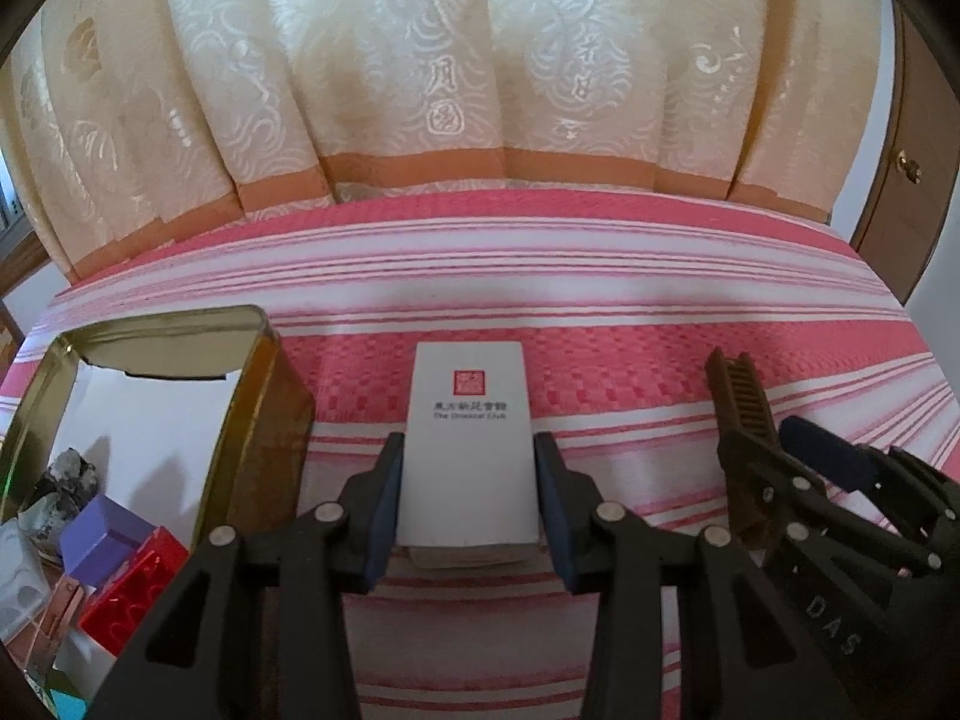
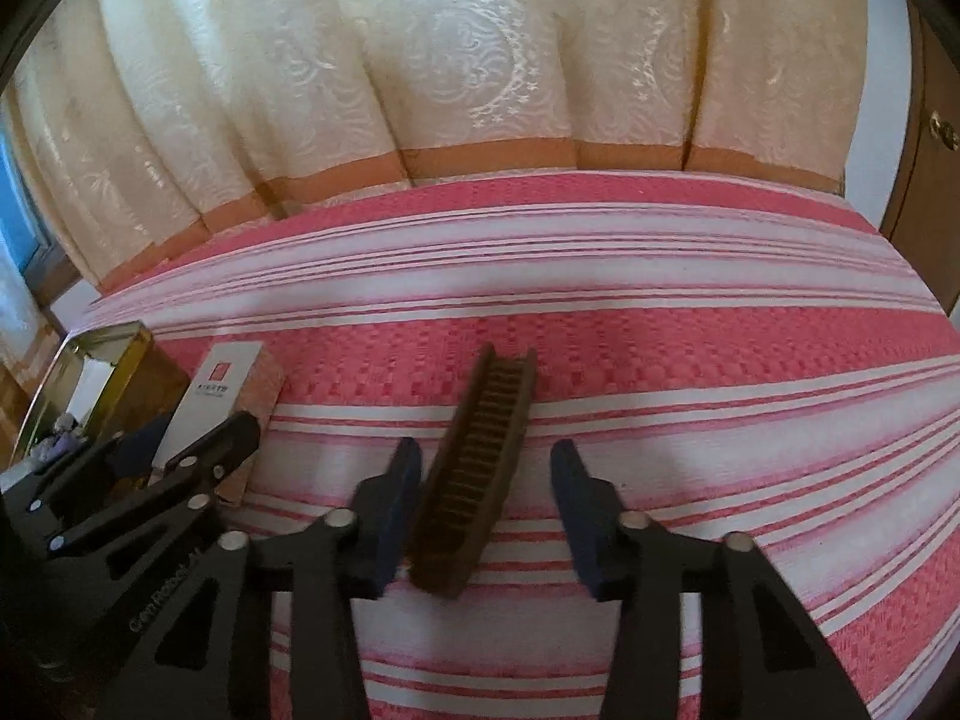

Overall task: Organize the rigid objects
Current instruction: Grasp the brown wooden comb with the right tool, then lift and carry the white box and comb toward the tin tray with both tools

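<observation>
The left gripper [image 1: 468, 480] is clamped on the near end of a white box [image 1: 469, 438] with a red seal, which lies on the pink-and-white striped cloth [image 1: 630, 312] just right of an open gold tin [image 1: 264, 396] holding small coloured items. To the right, the right gripper [image 2: 483, 498] stands spread wide around a brown wooden comb [image 2: 474, 468] lying on the cloth: its left pad [image 2: 396, 504] is just beside the comb, the right one well apart. A cream curtain [image 1: 420, 60] hangs at the far edge.
</observation>
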Action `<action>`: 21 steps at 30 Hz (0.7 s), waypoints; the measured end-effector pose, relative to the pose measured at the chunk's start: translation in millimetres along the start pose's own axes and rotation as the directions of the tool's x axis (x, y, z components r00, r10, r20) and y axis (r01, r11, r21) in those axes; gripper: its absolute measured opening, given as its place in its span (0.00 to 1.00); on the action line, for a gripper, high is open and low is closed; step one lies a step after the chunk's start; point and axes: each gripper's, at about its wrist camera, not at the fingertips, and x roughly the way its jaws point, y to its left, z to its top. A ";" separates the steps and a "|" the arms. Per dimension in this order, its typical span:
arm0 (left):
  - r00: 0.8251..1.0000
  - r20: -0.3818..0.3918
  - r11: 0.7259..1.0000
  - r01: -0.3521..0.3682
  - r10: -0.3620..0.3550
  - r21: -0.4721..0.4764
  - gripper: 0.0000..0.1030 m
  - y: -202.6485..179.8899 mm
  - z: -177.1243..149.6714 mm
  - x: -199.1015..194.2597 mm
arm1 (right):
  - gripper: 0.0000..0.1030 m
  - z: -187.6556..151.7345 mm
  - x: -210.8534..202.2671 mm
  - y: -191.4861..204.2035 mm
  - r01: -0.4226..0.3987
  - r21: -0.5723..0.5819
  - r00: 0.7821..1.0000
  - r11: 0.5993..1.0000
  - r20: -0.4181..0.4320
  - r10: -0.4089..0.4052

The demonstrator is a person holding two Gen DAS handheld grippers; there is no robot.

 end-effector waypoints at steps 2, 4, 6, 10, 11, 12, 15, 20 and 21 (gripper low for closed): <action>1.000 0.010 1.000 0.005 -0.005 0.003 0.40 -0.4 -0.8 -2.8 | 0.30 -2.2 -3.4 2.4 -0.001 -0.008 1.000 1.000 0.006 0.001; 1.000 0.016 1.000 0.015 -0.015 0.008 0.40 -1.6 -1.7 -4.9 | 0.29 -5.1 -6.4 0.5 -0.021 0.003 1.000 1.000 0.006 0.021; 1.000 0.016 1.000 0.024 -0.024 0.013 0.40 -2.4 -3.0 -6.4 | 0.28 -6.3 -7.4 -3.6 -0.037 0.018 0.999 0.999 0.006 0.037; 0.999 0.014 0.999 0.046 -0.046 0.013 0.40 -3.6 -6.3 -9.9 | 0.28 -10.7 -12.4 -12.1 -0.068 0.053 0.998 0.996 0.010 0.068; 0.999 0.017 0.999 0.049 -0.049 0.011 0.40 -3.3 -7.3 -11.1 | 0.28 -12.0 -14.2 -14.6 -0.075 0.064 0.997 0.995 0.013 0.075; 0.999 0.023 0.999 0.049 -0.049 0.009 0.40 -3.0 -8.3 -13.1 | 0.28 -12.9 -15.7 -16.9 -0.078 0.073 0.997 0.994 0.015 0.078; 0.998 0.048 0.999 0.049 -0.050 0.009 0.40 -3.3 -13.1 -21.1 | 0.27 -14.8 -21.6 -21.8 -0.086 0.094 0.996 0.992 0.034 0.083; 0.992 0.123 1.000 0.028 -0.029 0.007 0.40 -3.1 -20.4 -39.9 | 0.27 -20.8 -39.5 -21.9 -0.071 0.087 0.993 0.994 0.098 0.062; 0.990 0.139 1.000 0.020 -0.021 0.007 0.40 -3.1 -21.1 -43.3 | 0.27 -23.0 -45.1 -20.9 -0.062 0.081 0.991 0.995 0.120 0.052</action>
